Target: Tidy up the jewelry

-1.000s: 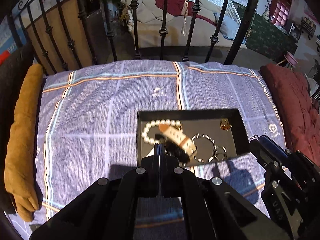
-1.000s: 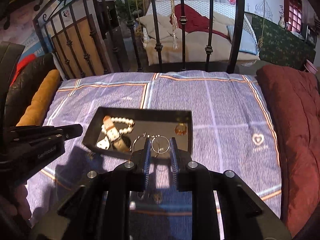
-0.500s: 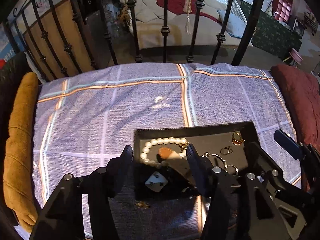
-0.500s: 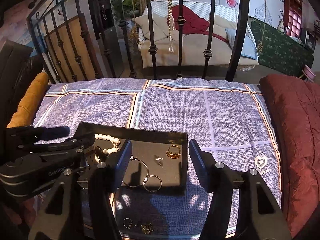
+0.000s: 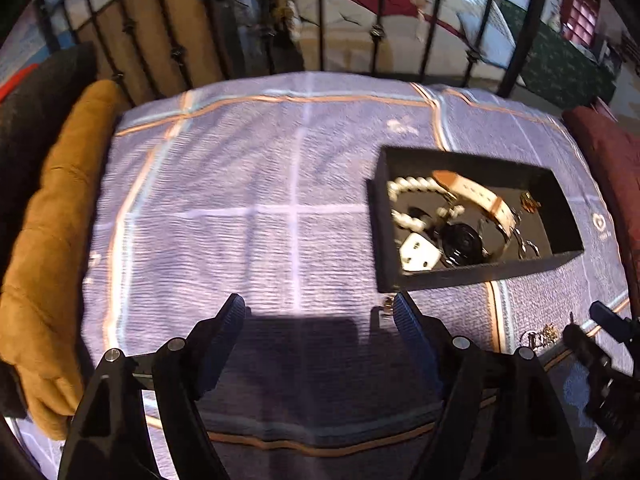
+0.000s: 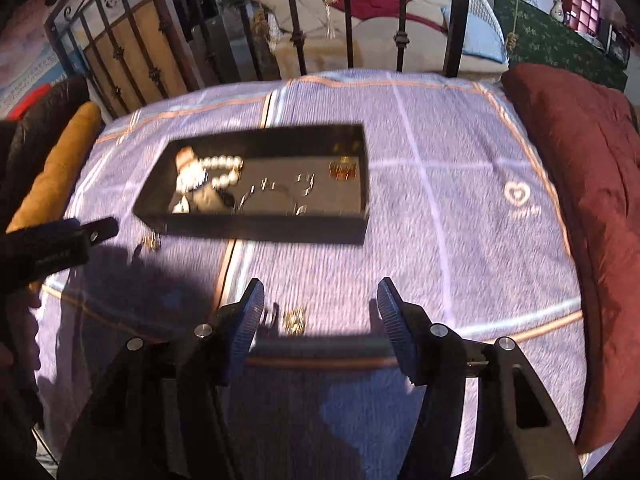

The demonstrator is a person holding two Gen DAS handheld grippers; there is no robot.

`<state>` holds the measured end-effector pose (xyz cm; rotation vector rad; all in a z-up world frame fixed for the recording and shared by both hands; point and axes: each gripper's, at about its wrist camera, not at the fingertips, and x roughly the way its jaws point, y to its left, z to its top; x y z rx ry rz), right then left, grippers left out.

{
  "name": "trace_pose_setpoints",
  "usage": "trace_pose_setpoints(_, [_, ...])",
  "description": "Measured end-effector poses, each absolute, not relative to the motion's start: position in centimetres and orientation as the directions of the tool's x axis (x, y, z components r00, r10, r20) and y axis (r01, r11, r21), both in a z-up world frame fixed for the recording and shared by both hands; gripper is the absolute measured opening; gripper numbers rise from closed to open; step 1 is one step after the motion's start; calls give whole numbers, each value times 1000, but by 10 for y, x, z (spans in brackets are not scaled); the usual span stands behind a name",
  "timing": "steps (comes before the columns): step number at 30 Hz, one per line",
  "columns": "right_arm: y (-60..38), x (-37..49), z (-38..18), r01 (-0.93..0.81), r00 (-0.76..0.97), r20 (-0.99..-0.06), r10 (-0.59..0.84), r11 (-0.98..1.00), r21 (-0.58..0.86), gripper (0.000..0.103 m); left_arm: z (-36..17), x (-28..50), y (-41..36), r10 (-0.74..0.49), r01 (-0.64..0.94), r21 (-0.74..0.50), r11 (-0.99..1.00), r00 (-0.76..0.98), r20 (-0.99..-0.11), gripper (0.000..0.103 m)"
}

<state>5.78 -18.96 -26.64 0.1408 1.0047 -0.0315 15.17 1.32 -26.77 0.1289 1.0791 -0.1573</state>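
Note:
A black jewelry tray (image 5: 384, 232) (image 6: 256, 228) lies on a purple plaid bedspread. It holds a pearl bracelet (image 5: 408, 188) (image 6: 224, 168), a watch with a tan strap (image 5: 476, 200), silver rings (image 6: 296, 188) and a gold ring (image 6: 343, 170). Small gold pieces lie loose on the cloth in front of the tray (image 5: 387, 304) (image 6: 294, 320) (image 6: 151, 242). My left gripper (image 5: 320, 320) is open and empty, to the left of and in front of the tray. My right gripper (image 6: 320, 304) is open and empty, just above one loose gold piece.
A mustard cushion (image 5: 48, 232) lines the left edge of the bed and a dark red cushion (image 6: 580, 184) the right. Black iron railing bars (image 6: 400, 20) stand behind the bed. The other gripper shows at the left edge of the right wrist view (image 6: 56, 248).
Both grippers went from shut or nearly shut to wide open and pulled back from the tray. The left gripper swung left; the view is motion-blurred.

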Motion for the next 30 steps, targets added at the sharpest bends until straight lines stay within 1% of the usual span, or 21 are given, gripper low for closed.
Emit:
trace_pose_setpoints(4, [-181,56,-274,79,526,-849,48,991,104,59,-281,153,-13,-76,265,50,963,442,-894,74])
trace_pose_setpoints(8, [-176,57,-281,70,525,-850,47,993,99,59,-292,157,-26,-68,268,59,962,442,-894,74])
trace_pose_setpoints(9, [-174,59,-284,69,519,-853,51,992,101,57,-297,160,-28,-47,255,72,964,432,-900,74])
trace_pose_setpoints(10, [-173,60,-288,63,518,-853,60,992,108,54,-301,161,-30,-37,251,78,965,421,-906,75])
trace_pose_setpoints(12, [-168,62,-294,49,514,-856,54,995,92,47,-301,160,-31,-30,247,84,965,424,-905,72])
trace_pose_setpoints(13, [-165,61,-295,39,526,-850,42,997,73,39,-300,159,-32,-37,254,79,964,422,-906,60])
trace_pose_setpoints(14, [-162,60,-296,28,527,-849,32,998,55,32,-299,157,-32,-48,261,69,963,419,-907,49])
trace_pose_setpoints(15, [-160,58,-295,18,529,-848,30,999,47,29,-297,154,-32,-54,263,64,963,418,-907,43])
trace_pose_setpoints(16, [-160,58,-294,15,529,-848,37,998,53,29,-296,152,-32,-52,263,67,963,419,-907,27])
trace_pose_setpoints(17, [-161,56,-294,18,530,-847,44,998,64,29,-295,148,-32,-57,269,63,961,417,-907,15])
trace_pose_setpoints(20, [-165,50,-287,24,534,-844,57,996,82,29,-293,137,-28,-83,287,42,957,410,-908,14])
trace_pose_setpoints(25, [-171,47,-278,33,537,-842,60,995,92,29,-286,115,-14,-151,268,-50,962,370,-917,14])
trace_pose_setpoints(30, [-169,45,-280,20,526,-849,54,997,76,29,-272,99,-9,-193,270,-97,958,354,-915,14])
